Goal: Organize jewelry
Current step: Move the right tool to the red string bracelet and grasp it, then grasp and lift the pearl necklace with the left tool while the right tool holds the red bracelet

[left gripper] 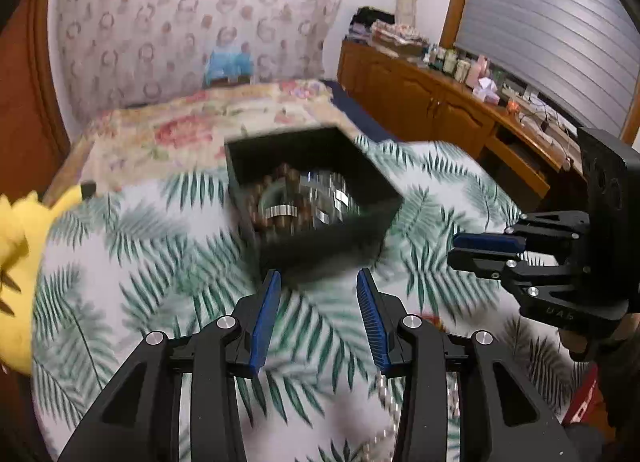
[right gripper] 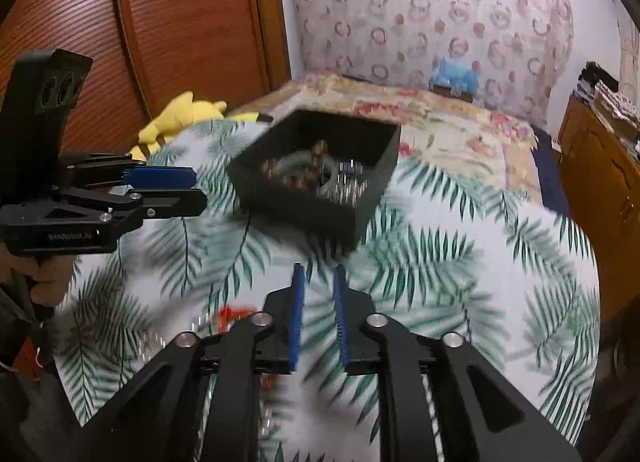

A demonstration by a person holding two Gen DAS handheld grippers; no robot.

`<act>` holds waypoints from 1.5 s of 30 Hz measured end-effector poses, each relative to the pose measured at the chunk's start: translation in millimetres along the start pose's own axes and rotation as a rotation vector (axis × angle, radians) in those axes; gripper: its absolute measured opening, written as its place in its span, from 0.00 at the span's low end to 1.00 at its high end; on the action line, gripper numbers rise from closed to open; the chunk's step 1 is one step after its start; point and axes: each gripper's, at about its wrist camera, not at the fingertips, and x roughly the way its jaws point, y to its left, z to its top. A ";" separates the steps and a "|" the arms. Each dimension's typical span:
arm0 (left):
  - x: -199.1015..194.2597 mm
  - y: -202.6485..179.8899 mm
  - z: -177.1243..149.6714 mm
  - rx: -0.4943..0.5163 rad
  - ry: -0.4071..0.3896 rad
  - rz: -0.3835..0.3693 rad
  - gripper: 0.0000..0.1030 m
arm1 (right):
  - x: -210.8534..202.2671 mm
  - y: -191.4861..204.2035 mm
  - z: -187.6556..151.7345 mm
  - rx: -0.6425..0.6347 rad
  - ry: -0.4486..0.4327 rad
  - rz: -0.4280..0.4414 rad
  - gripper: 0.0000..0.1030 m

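Both of your views are smeared by motion blur, so the contents of the black box (left gripper: 312, 197) are hard to sort out: you can pick out brown beads (left gripper: 280, 177), a pale green bangle (right gripper: 298, 165) and some shiny silver pieces (left gripper: 328, 197), but an exact count of the jewelry inside cannot be told. More jewelry lies outside the box, mostly hidden under your grippers — a silver chain (left gripper: 386, 402) shows between the arms of the left gripper (left gripper: 318, 278), and something orange-red (right gripper: 232, 316) sits by the right gripper (right gripper: 319, 268), too blurred to name.

What you can count: one box, two grippers, one yellow plush toy (right gripper: 180, 117) cut off at the frame edge in the left view, and one blue item (right gripper: 456, 77) by the headboard (its shape is unclear).

The box sits on the palm-leaf bedspread (right gripper: 460, 262), ahead of both grippers and touched by neither. Your left gripper points at the box's near wall, its blue pads (left gripper: 266, 322) set well apart with nothing between them. Your right gripper also aims toward the box, a little short of it; its pads (right gripper: 297, 318) stand closer together — a narrow gap remains, and nothing is held. In the left view you see the right gripper from the side, level and reaching in from the right edge, your hand (right gripper: 48, 286) only partly visible behind the left one.
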 end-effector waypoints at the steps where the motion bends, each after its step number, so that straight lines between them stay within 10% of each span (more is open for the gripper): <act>1: 1.9 0.0 -8.5 -0.006 0.016 -0.004 0.36 | 0.2 1.2 -5.8 0.002 0.008 -0.001 0.23; 21: 5.9 -16.1 -51.7 -0.009 0.110 -0.022 0.36 | 28.7 26.8 -39.3 -0.056 0.109 -0.018 0.23; 25: 7.0 -25.5 -51.6 0.010 0.112 -0.031 0.36 | 28.7 27.7 -39.6 -0.089 0.115 -0.053 0.08; 35: 14.1 -46.1 -55.0 0.058 0.128 -0.048 0.36 | -4.7 -7.8 -37.2 0.008 0.024 -0.103 0.08; 45: 17.6 -54.1 -55.8 0.099 0.126 -0.007 0.07 | -9.6 -20.4 -40.6 0.043 0.008 -0.118 0.08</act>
